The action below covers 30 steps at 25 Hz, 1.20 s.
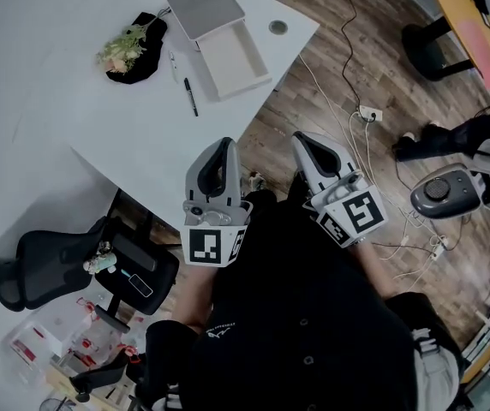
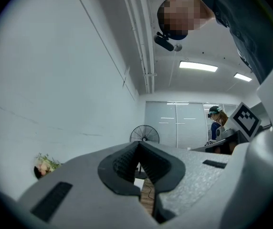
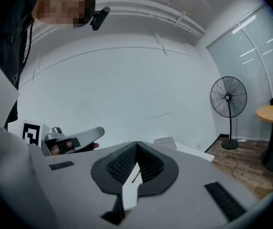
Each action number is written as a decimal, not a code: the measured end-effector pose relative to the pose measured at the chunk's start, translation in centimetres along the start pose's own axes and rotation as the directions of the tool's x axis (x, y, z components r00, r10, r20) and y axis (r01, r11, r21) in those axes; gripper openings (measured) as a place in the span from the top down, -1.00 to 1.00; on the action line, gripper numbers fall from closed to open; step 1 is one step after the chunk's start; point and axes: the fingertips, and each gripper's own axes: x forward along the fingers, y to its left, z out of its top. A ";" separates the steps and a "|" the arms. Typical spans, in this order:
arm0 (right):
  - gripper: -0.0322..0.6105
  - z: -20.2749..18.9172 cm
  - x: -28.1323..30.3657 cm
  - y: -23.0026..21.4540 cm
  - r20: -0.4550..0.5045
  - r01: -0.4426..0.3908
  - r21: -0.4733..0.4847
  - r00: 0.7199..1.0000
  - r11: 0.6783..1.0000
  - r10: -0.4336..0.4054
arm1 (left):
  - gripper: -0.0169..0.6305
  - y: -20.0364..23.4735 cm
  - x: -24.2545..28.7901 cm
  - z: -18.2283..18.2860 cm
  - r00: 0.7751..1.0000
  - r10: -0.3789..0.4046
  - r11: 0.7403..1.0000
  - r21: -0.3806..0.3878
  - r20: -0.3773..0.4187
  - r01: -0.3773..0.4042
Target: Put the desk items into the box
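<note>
On the white desk (image 1: 74, 118) stands an open shallow box (image 1: 235, 61), its grey lid (image 1: 204, 5) propped at its far end. A black pen (image 1: 191, 96) lies beside the box, with a thinner pale pen (image 1: 173, 62) just above it. A small flower bunch on black cloth (image 1: 130, 46) lies further left and also shows in the left gripper view (image 2: 43, 165). My left gripper (image 1: 223, 145) is held near the desk's front corner, shut and empty. Over the floor, my right gripper (image 1: 307, 139) is also shut and empty. The box (image 3: 174, 144) shows past its jaws.
A black office chair (image 1: 65, 268) stands under the desk's near edge. Cables and a power strip (image 1: 367, 112) trail over the wooden floor on the right. A standing fan (image 3: 228, 99), a round yellow table (image 1: 472, 20) and another person (image 2: 217, 125) are further off.
</note>
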 end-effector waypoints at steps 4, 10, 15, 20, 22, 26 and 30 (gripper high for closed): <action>0.90 0.0 1.6 -0.2 -0.018 -0.013 0.008 1.000 1.000 0.013 | 0.93 1.4 -0.1 -0.6 0.999 0.036 0.999 -0.015 -0.024 -0.037; 0.90 -0.2 4.2 -1.1 -0.037 -0.067 0.020 0.997 0.998 0.067 | 0.93 3.0 0.5 -1.1 0.994 0.104 0.995 -0.003 -0.035 -0.104; 0.90 0.7 7.9 -2.5 -0.050 -0.138 0.013 0.989 0.990 0.138 | 0.93 4.9 2.4 -1.1 0.983 0.183 0.983 0.004 -0.033 -0.183; 0.90 1.7 11.7 -4.7 -0.073 -0.216 0.009 0.974 0.976 0.216 | 0.93 6.5 5.8 -1.4 0.969 0.245 0.969 0.016 -0.039 -0.245; 0.90 2.1 13.1 -5.7 -0.086 -0.243 0.004 0.966 0.970 0.243 | 0.93 7.1 7.3 -1.3 0.962 0.272 0.962 0.020 -0.034 -0.271; 0.90 3.2 15.4 -7.9 -0.100 -0.297 0.002 0.950 0.955 0.296 | 0.93 8.0 9.9 -1.1 0.941 0.336 0.942 0.028 -0.027 -0.336; 0.90 3.6 17.6 -9.5 -0.117 -0.363 0.002 0.926 0.932 0.360 | 0.93 8.6 11.8 -2.0 0.915 0.400 0.916 0.027 -0.038 -0.400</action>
